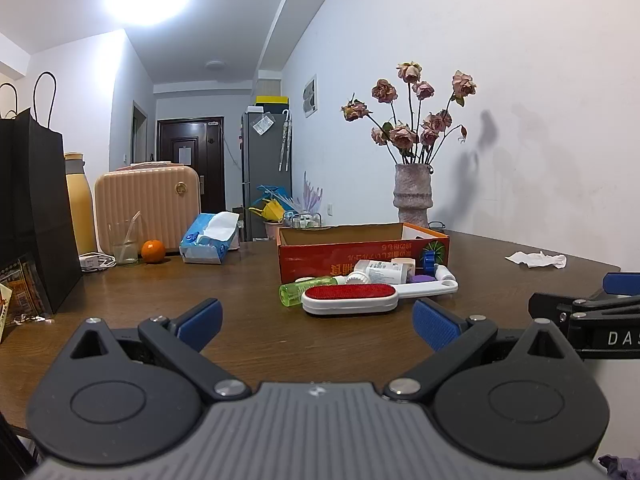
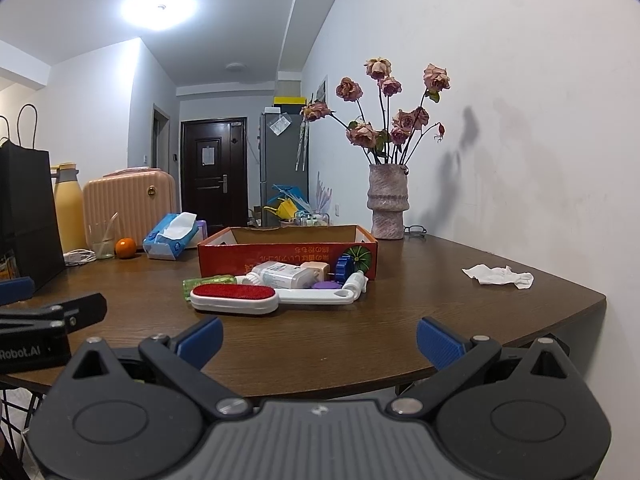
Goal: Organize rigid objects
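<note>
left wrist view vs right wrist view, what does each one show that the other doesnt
Only the left wrist view shows the snack packets beside the black bag.

Only the right wrist view shows the glasses beside the vase and the table's right edge.

Both show the red cardboard box, the lint brush, the green bottle, the crumpled tissue, and each other's open jaws.

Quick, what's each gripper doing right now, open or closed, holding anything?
Left gripper: open, fingers spread wide, holding nothing.
Right gripper: open, fingers spread wide, holding nothing.
</note>
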